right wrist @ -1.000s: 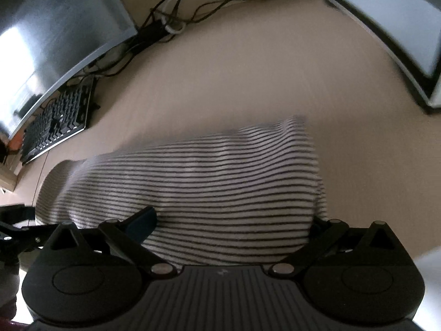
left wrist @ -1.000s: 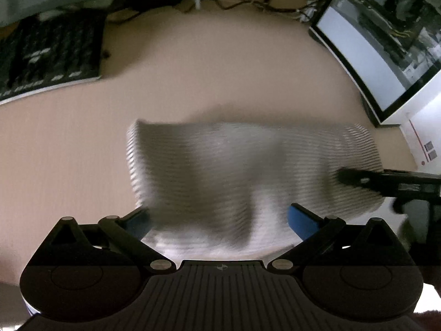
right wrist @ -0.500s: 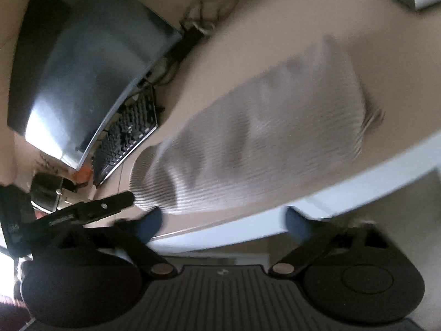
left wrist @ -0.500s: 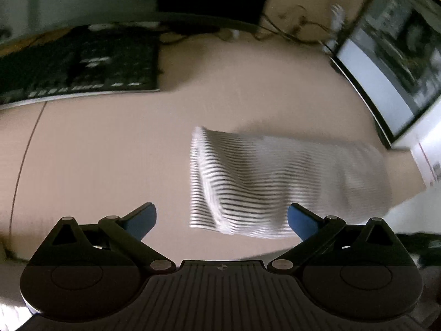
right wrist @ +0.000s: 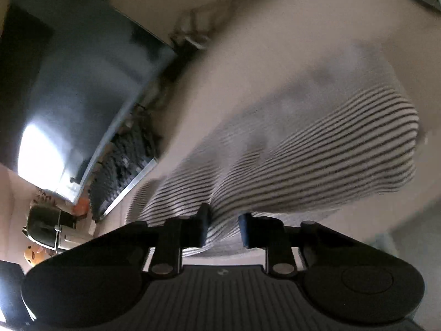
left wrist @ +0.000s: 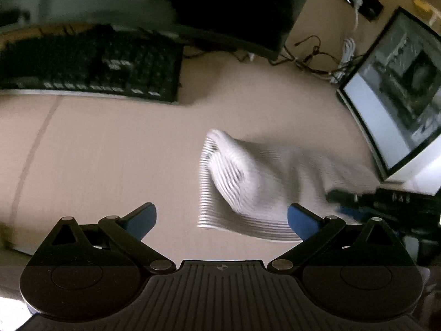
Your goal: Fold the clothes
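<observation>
Striped cloth, white with thin dark lines, is the shirt [left wrist: 248, 182], folded into a bundle on the beige desk [left wrist: 110, 151].

Left wrist view, from the left: a black keyboard [left wrist: 91, 69] lies at the far left edge of the desk, with a dark monitor base behind it. Bare desk fills the middle. The left gripper [left wrist: 222, 219] hangs over it with its blue-tipped jaws spread wide and nothing between them; the shirt's near edge lies just beyond its right finger, apart from it. The shirt sits right of centre, its left corner humped up, the rest blurred. Behind it a tangle of cables [left wrist: 317, 60] runs along the wall. At the far right stands a lit monitor [left wrist: 397, 91], and below it the dark body of the right gripper [left wrist: 344, 198] reaches in to the shirt's right end.

Right wrist view, tilted hard: a large dark screen [right wrist: 82, 88] leans at the left, the keyboard [right wrist: 124, 171] below it. The shirt [right wrist: 303, 151] runs from the centre up to the right. The right gripper [right wrist: 222, 227] has just been closing, and its jaws now stand narrow with a fold of the shirt's near edge pinched between them.
</observation>
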`<control>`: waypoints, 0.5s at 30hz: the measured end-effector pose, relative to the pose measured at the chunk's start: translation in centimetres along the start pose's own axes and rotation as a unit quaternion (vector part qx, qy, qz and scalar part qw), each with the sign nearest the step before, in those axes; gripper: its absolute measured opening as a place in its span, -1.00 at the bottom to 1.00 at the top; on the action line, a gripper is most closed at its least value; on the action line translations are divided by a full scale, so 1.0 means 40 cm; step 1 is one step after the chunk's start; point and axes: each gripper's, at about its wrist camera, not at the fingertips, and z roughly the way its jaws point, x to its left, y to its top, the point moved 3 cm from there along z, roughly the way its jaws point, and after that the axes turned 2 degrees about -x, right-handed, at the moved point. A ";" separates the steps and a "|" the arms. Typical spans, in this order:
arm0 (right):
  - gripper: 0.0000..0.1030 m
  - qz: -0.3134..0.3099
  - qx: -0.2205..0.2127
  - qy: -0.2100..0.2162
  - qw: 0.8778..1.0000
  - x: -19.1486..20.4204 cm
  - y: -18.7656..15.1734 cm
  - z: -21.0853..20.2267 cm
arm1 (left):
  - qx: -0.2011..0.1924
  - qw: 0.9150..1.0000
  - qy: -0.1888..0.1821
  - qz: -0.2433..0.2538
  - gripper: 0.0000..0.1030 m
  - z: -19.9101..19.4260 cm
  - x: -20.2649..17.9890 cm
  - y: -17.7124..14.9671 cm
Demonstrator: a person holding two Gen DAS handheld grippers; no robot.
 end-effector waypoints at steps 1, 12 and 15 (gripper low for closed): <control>-0.60 -0.003 -0.006 0.002 1.000 0.019 0.037 0.004 | 0.001 1.000 -0.004 0.009 1.00 0.000 -0.019 0.010; -0.77 -0.168 -0.121 0.003 0.978 0.129 0.293 0.023 | 0.004 0.999 -0.006 0.051 1.00 0.089 -0.104 0.062; -0.75 -0.194 -0.142 0.016 0.971 0.149 0.294 -0.005 | 0.011 0.998 -0.011 0.058 1.00 0.133 -0.117 0.100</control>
